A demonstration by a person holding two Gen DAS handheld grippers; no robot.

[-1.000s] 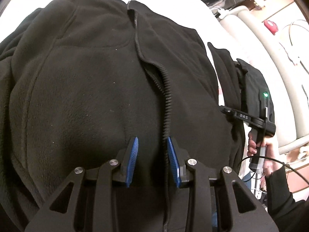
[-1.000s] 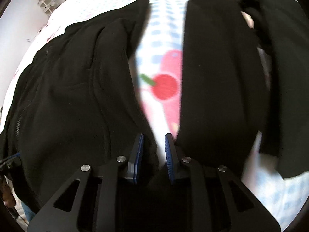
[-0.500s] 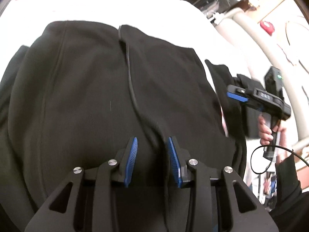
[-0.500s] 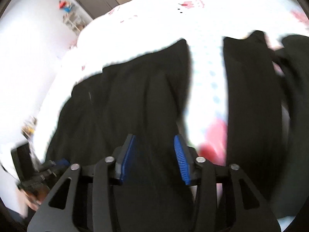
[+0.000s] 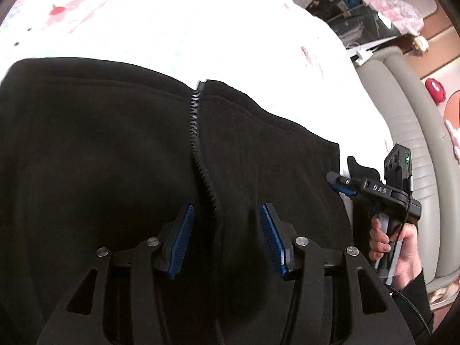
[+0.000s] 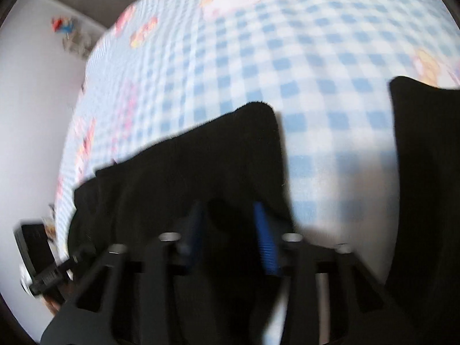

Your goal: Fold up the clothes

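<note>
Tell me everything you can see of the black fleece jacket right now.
The black fleece jacket lies spread on the blue-checked bedsheet, fuzzy and matte. A black toothed zipper runs down its front, apparently partly open. The left gripper is open over the zipper. The right gripper is open at a jacket edge; that view is blurred.

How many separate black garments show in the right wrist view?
2: the black fleece jacket under the right gripper, and a second black piece at the right edge. They may join out of frame.
</note>
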